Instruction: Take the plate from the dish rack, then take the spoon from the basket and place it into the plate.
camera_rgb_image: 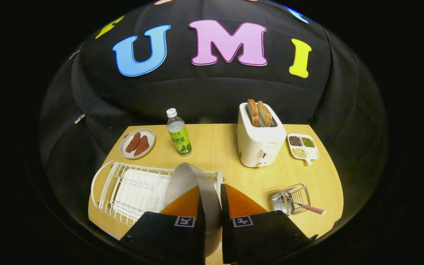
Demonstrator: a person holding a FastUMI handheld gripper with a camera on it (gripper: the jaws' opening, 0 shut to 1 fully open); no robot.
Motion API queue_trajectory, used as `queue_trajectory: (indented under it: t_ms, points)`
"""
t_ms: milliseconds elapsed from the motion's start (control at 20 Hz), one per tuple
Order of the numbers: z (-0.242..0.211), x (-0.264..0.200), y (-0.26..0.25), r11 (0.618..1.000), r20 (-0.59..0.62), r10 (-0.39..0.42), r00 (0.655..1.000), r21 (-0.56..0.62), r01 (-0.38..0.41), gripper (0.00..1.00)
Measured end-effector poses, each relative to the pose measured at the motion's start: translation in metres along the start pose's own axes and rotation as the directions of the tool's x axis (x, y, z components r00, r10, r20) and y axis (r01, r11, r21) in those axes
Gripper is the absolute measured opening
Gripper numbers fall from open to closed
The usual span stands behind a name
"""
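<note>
A grey plate [193, 184] stands on edge between my two fingers, its rim pinched by them; my gripper [211, 189] is shut on it. The plate is held above the right end of the white wire dish rack [123, 191], tilted slightly to the left. To the right of the fingers lies a small wire basket [291, 198] on its side, with a spoon [309, 208] whose pink patterned handle sticks out toward the right.
On the wooden table [215, 147] beyond the fingers stand a green-labelled bottle [179, 132], a white toaster [260, 140] with two bread slices, a small plate of reddish food [137, 143] at far left, and a divided dish of beans [302, 146] at far right.
</note>
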State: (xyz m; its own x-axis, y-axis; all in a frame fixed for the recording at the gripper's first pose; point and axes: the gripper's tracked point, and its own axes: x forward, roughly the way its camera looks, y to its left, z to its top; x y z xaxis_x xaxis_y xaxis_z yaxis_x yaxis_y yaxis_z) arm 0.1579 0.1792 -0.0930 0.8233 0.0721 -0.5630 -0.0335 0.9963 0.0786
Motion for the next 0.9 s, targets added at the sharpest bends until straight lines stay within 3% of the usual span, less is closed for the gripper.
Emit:
queue_trajectory:
  t_ms: [350,600,750,900]
  points:
    - [-0.015,-0.068,-0.018,0.993,0.038,0.121,0.992,0.006,-0.121,0.22]
    - [-0.060,-0.119,-0.039,0.979,0.004,0.197,0.980,0.051,-0.197,0.22]
    - [-0.084,-0.132,-0.067,0.971,-0.021,0.198,0.980,0.141,-0.193,0.22]
    - [-0.115,-0.135,-0.100,0.970,-0.057,0.150,0.987,0.203,-0.136,0.22]
